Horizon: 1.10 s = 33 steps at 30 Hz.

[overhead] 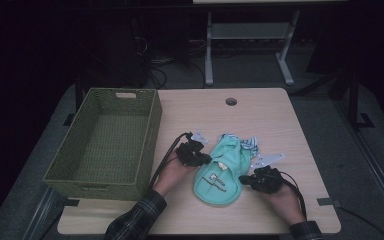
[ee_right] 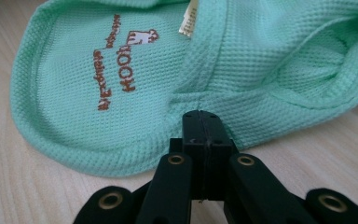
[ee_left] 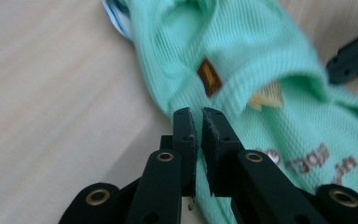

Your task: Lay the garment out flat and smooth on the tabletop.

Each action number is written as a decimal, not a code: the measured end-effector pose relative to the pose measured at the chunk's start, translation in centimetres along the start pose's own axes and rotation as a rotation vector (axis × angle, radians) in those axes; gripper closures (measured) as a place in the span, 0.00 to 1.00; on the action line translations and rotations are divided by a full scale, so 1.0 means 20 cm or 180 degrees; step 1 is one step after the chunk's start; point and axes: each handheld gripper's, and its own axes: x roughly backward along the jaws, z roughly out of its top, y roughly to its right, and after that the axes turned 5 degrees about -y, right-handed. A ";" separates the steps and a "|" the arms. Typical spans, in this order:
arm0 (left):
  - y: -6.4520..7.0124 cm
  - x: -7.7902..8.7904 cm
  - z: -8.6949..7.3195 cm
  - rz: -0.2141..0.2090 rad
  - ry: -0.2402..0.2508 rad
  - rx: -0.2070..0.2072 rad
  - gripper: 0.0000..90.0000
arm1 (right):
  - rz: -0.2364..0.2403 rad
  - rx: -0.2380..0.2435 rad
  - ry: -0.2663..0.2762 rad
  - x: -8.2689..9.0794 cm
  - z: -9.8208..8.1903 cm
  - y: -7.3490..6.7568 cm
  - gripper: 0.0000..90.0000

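The garment in front of both claws is mint waffle-knit cloth, matt, with brown stitched letters and a small woven label. The table under it is pale wood-look board, smooth. The basket is green wicker weave, rough. The claws' jaws are black matt plastic.

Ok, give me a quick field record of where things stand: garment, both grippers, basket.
garment: mint green knit piece with brown lettering, lying flat on the table
left gripper: at the garment's left edge, fingers nearly shut with a thin gap, over the fabric's edge
right gripper: at the garment's right edge, shut; whether it pinches fabric is unclear
basket: green woven basket at the table's left, nothing inside
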 end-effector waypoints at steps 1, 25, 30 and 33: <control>-0.01 0.00 0.02 0.0007 0.0031 0.0007 0.93 | 0.0001 -0.0003 0.0000 0.00 0.00 0.00 1.00; -0.11 -0.18 0.09 0.0006 -0.0013 0.0196 0.97 | 0.0028 0.0161 -0.0035 0.00 0.04 -0.08 1.00; -0.16 -0.16 0.07 0.0183 -0.0033 0.0191 0.99 | 0.0116 0.0130 -0.0089 0.00 0.01 -0.06 1.00; -0.18 -0.15 0.06 0.0140 0.0029 0.0256 0.99 | 0.0143 0.0136 -0.0076 0.01 -0.01 -0.05 1.00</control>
